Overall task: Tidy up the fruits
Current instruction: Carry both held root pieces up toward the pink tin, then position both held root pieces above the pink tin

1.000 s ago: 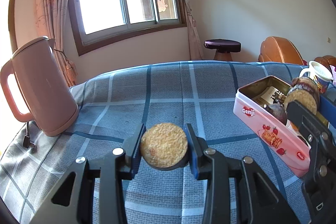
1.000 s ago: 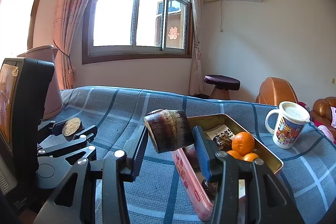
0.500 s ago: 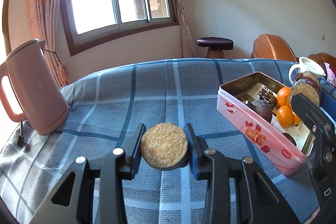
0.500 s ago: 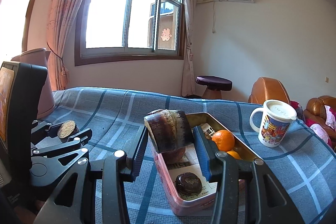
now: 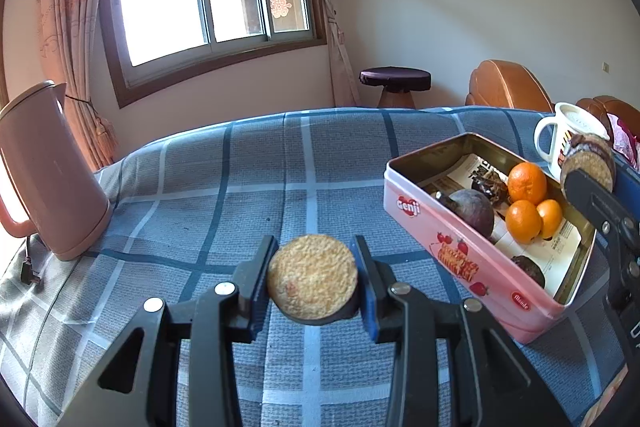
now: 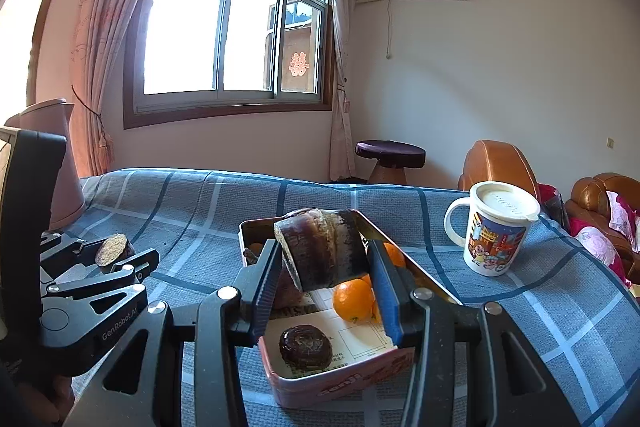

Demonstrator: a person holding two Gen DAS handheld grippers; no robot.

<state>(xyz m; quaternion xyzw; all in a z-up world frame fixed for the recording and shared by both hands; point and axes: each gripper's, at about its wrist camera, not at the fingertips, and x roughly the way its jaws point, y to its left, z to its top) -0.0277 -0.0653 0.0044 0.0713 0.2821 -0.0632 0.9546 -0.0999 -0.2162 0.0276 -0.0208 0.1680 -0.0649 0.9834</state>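
Observation:
My left gripper (image 5: 314,277) is shut on a short dark sugarcane piece (image 5: 312,277) whose pale round cut face points at the camera; it hangs above the blue checked cloth, left of the pink tin (image 5: 472,255). My right gripper (image 6: 324,261) is shut on a longer dark sugarcane piece (image 6: 326,253) held over the tin (image 6: 340,383). Inside the tin lie oranges (image 5: 526,183), a dark purple round fruit (image 5: 472,209) and another cane piece (image 6: 306,347). The left gripper (image 6: 116,259) shows at the left of the right wrist view.
A pink kettle (image 5: 44,171) with a cord stands at the table's left edge. A lidded white cartoon mug (image 6: 494,231) stands right of the tin. A stool (image 5: 394,85) and brown sofa (image 5: 506,87) sit beyond the table.
Both grippers have shifted across the table with their cane pieces still held. The tin now sits more under the right gripper and more fully in the left wrist view.

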